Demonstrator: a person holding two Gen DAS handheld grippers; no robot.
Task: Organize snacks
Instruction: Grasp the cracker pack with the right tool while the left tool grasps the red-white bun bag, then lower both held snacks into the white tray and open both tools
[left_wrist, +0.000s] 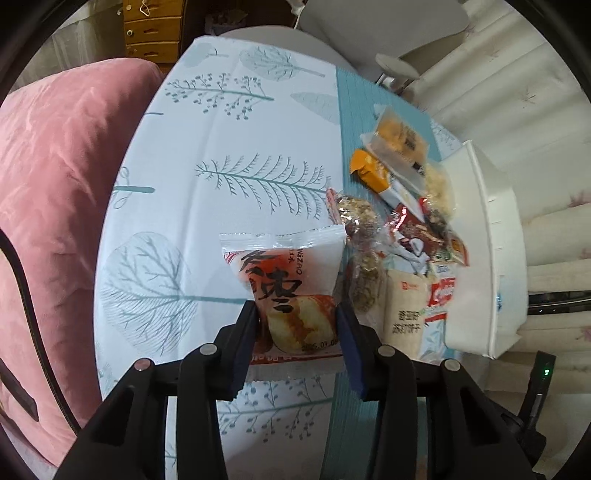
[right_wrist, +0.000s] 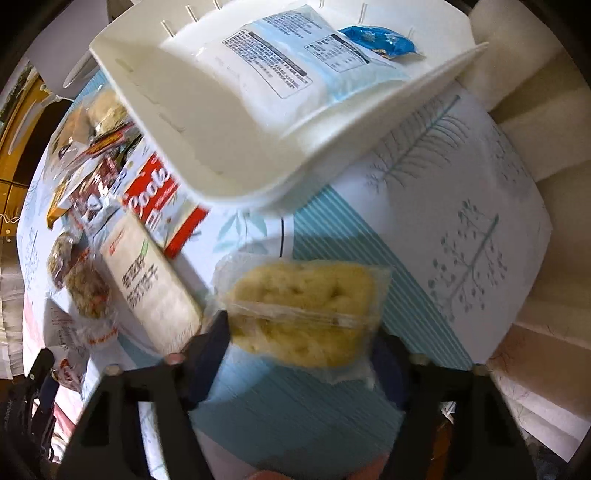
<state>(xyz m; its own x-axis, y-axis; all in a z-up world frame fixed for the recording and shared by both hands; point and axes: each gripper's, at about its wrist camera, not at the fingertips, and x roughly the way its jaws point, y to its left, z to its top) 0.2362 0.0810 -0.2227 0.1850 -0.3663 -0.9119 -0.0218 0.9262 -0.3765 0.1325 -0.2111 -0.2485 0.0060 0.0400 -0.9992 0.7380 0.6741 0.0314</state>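
A round tabletop (left_wrist: 229, 147) covered in a pale leaf-print cloth carries a loose pile of snacks (left_wrist: 402, 229) lying just beside a white bin (left_wrist: 487, 236), which serves as the landmark here. Farthest left of the bin, the left tongs (left_wrist: 297, 325) are clamped on a red-and-white date cake packet (left_wrist: 291, 288), the dark pads pressing its lower sides while its sealed upper edge stands free above the cloth. The pads hold a soft, slick wrapper low down, so the packet could swivel or slide out on the way to the bin, and its free end could catch the mixed nut bars (left_wrist: 354, 229) just to its right and drag them along. Closer to the bin, below its near rim in the right wrist view, the right tongs (right_wrist: 299, 343) hold a clear-wrapped yellow sponge cake (right_wrist: 303, 314); only one pad shows plainly and the picture is blurred, yet the cake appears gripped between the pads and clear of the tabletop. That hold looks light and off-centre, so the cake may tip out short of the bin. Inside the bin (right_wrist: 229, 122) a large white packet (right_wrist: 280, 74) and a blue wrapper (right_wrist: 380, 40) already fill much of the floor, so a careless drop could land on the rim.
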